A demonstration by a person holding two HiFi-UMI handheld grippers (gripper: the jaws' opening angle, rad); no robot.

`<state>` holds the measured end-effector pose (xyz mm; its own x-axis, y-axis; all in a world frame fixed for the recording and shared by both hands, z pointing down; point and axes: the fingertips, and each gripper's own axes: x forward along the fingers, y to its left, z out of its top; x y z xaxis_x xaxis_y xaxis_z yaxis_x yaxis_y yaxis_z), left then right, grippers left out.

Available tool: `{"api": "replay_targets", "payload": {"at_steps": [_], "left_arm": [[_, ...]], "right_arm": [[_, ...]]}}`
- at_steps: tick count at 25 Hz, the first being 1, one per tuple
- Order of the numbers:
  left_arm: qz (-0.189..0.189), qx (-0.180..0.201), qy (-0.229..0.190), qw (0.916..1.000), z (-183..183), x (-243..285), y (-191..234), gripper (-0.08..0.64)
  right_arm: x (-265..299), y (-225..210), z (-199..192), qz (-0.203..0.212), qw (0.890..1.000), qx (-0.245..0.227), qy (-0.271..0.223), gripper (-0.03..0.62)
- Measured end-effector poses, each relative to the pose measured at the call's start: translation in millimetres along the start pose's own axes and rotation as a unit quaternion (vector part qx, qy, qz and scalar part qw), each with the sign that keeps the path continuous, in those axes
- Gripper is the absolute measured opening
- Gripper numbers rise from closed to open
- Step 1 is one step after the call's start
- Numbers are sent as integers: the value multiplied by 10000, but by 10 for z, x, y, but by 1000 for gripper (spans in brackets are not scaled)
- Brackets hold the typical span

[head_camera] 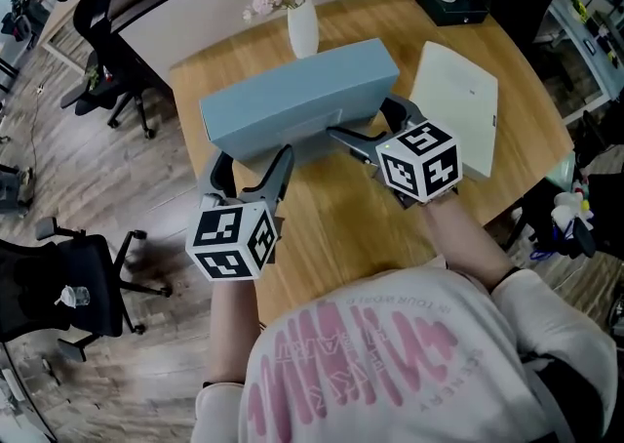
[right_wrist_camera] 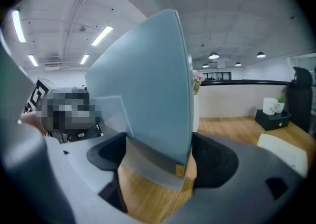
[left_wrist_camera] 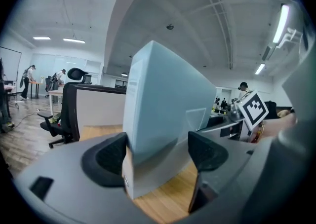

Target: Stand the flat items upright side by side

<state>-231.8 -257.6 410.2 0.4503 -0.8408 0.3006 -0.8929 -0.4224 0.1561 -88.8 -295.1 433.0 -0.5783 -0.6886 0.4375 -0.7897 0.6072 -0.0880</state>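
A large flat blue-grey box [head_camera: 302, 90] stands on its long edge across the middle of the wooden table [head_camera: 331, 226], slightly tilted. My left gripper [head_camera: 255, 160] straddles its left end, and in the left gripper view the box [left_wrist_camera: 163, 104] fills the gap between the dark pads [left_wrist_camera: 106, 159]. My right gripper [head_camera: 369, 119] straddles the right end, where both pads [right_wrist_camera: 215, 161] sit against the box [right_wrist_camera: 148, 90]. Each gripper is shut on the box. A white flat item [head_camera: 456, 104] lies flat on the table to the right.
A white vase with pink flowers [head_camera: 302, 26] stands just behind the box. A black tissue box [head_camera: 450, 4] sits at the table's far right corner. Office chairs [head_camera: 97, 31] stand on the floor to the left. A partition wall runs behind the table.
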Motion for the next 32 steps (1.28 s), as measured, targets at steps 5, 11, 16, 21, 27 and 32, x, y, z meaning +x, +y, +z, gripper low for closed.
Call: {"api": "replay_targets", "payload": {"at_steps": [5, 11, 16, 21, 27, 32], "left_arm": [[-70, -65, -20, 10000, 28, 94, -29, 383], [115, 28, -98, 9999, 20, 172, 42, 379], [252, -15, -218, 9994, 31, 188, 109, 362], [209, 39, -230, 9995, 24, 217, 129, 362], [149, -31, 94, 9998, -120, 221, 144, 362], [100, -196, 192, 9996, -184, 212, 143, 362]], "right_arm": [[13, -102, -11, -20, 9999, 135, -6, 420], [63, -146, 4, -8, 9998, 174, -30, 425], [82, -149, 22, 14, 9998, 190, -42, 426], [108, -165, 27, -5, 9997, 222, -90, 428], [109, -164, 30, -32, 9996, 272, -114, 430], [100, -155, 18, -70, 9996, 275, -86, 433]]}}
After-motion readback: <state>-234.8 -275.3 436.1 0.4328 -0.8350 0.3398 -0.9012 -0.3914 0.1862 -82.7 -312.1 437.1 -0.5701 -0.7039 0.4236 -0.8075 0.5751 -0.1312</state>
